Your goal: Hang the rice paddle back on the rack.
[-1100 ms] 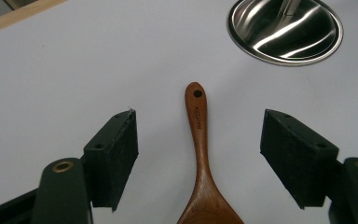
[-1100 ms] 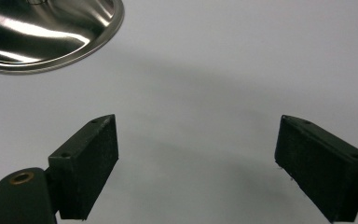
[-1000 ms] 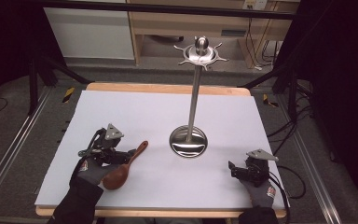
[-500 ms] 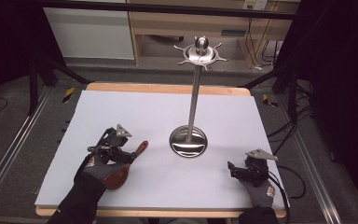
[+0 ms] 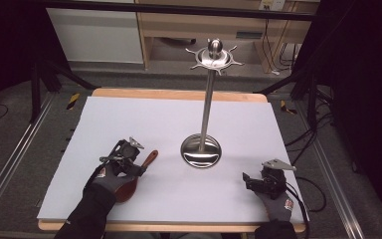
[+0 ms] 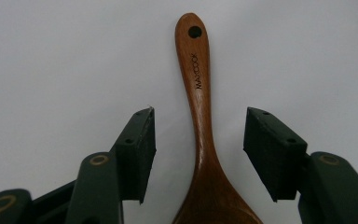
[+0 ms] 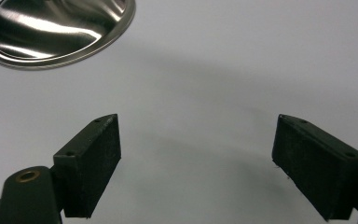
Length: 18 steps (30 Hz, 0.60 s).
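Wooden spoon (image 6: 200, 135) flat on the white table cover (image 5: 144, 119), at the near left part of the table, bowl toward the person and handle pointing away, to the far right in the high view. Left gripper (image 5: 125, 155) directly above the spoon, jaws spread wide, one pad on each side of the neck where the handle widens into the bowl, and no pad touching the wood. Long axis of the spoon almost along the line of the jaws in the left gripper view, so the closing direction crosses the handle nearly at a right angle; probably good for a pinch on the narrow neck. Small hanging hole (image 6: 195, 31) at the far end of the handle, past the jaw tips. Right gripper (image 5: 259, 180) low over the bare cover at the near right, jaws also wide and holding nothing, well apart from the spoon. Steel utensil stand (image 5: 206, 107) between the two grippers and farther back, its round base (image 7: 58, 28) nearer to the right gripper; hook crown at the top, nothing on the hooks. Left hand clearly the nearer one to the spoon
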### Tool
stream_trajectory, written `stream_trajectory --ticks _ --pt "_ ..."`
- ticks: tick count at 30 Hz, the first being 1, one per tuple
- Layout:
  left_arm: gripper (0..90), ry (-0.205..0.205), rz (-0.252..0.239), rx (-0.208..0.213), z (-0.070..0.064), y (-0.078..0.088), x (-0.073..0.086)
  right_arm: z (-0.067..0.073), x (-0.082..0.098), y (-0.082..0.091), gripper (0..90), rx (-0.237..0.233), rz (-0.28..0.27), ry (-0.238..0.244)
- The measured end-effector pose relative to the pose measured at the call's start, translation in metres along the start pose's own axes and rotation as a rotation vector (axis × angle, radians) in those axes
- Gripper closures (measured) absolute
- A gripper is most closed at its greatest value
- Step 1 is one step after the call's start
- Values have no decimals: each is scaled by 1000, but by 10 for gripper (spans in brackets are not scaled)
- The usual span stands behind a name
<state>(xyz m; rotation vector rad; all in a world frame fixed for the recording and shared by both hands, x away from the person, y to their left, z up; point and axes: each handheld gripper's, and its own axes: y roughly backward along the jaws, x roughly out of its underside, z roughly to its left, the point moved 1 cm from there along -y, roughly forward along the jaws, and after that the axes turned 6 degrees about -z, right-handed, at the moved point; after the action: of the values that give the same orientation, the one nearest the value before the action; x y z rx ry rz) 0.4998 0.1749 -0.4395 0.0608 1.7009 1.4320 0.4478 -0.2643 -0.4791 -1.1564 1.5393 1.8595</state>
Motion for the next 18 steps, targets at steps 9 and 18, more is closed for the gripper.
stream_trajectory --ticks 9,18 --pt "481 17 31 16 0 -8 3 0 0 -1 156 4 2 6" --pt "552 34 67 28 1 -13 5 0 1 -1 156 1 6 5"
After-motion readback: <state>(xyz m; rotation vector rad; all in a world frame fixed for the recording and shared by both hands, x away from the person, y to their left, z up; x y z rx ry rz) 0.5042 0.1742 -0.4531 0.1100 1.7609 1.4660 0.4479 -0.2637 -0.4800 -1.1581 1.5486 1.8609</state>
